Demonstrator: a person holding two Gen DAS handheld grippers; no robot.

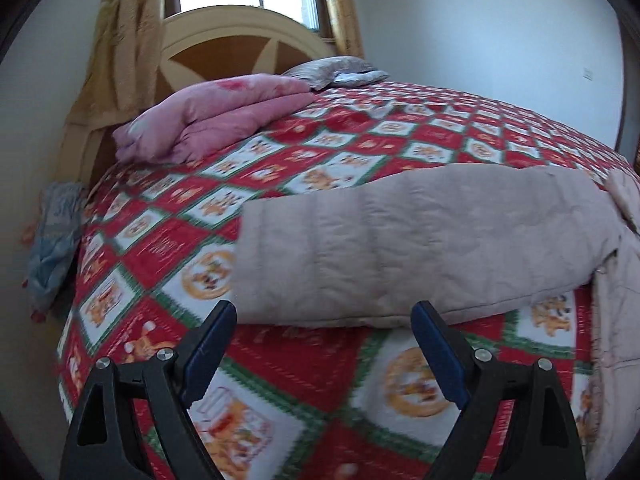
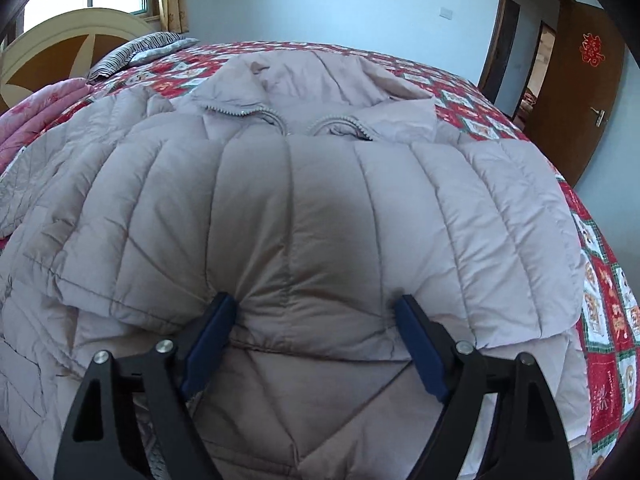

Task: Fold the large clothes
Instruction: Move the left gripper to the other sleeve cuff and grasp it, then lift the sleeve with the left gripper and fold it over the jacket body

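A pale beige quilted jacket lies spread on the bed, its zip collar at the far side and a thick folded layer on top. My right gripper stands wide open, both fingertips sunk into the puffy fold, a bulge of padding between them, and the pads do not clamp it. In the left wrist view one sleeve of the jacket lies across the bedspread. My left gripper hovers open just before the sleeve's near edge, holding nothing.
The bed wears a red, white and green patterned bedspread. A folded pink blanket and a grey pillow lie by the headboard. A blue bag hangs at the bed's left side. A brown door stands open at right.
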